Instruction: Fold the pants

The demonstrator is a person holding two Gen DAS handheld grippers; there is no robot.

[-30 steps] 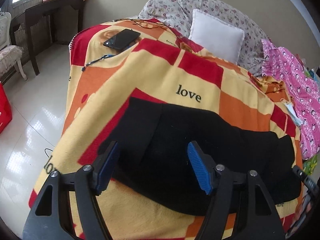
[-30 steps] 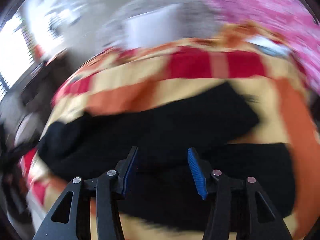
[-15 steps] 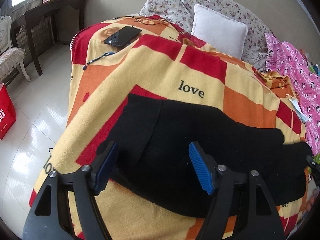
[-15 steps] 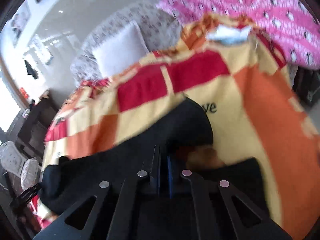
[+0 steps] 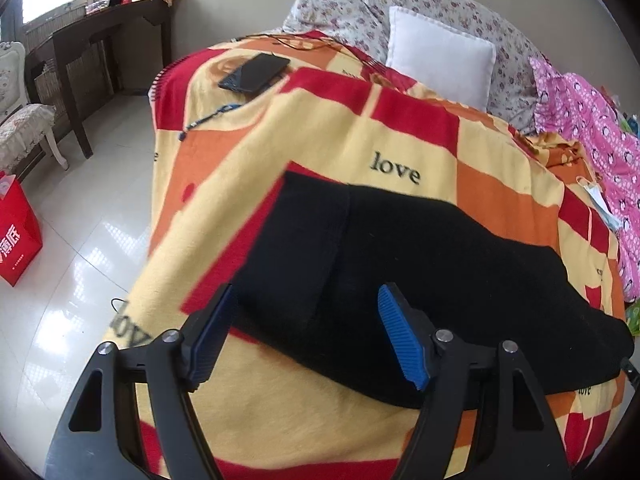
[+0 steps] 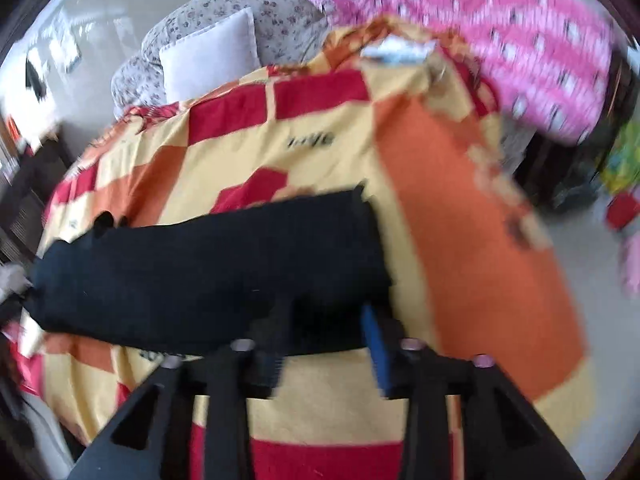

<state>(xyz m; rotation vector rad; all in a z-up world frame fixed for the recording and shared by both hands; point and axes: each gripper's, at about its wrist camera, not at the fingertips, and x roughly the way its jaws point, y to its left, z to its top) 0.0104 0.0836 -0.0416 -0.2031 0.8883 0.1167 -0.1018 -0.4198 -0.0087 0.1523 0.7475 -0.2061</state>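
Note:
Black pants [image 5: 420, 272] lie as one long band across the checked blanket [image 5: 320, 140] on the bed. My left gripper [image 5: 306, 300] hovers open just above their left end, with nothing pressed between its blue pads. In the blurred right wrist view the pants [image 6: 200, 272] stretch away to the left. My right gripper [image 6: 324, 320] stands at their right end near the front edge. Its jaws are opening, and the cloth's near edge lies between them without being pinched.
A phone [image 5: 256, 72] and a cord lie at the blanket's far left. A white pillow [image 5: 440, 60] and a pink garment [image 5: 588, 128] sit at the head and right. A red bag [image 5: 16, 232], a chair [image 5: 20, 120] and a dark table [image 5: 100, 40] stand on the floor to the left.
Half a second ago my right gripper was shut on a fold of the pants. Its jaws have since parted, and the cloth lies flat as a narrower band. The left gripper has barely moved.

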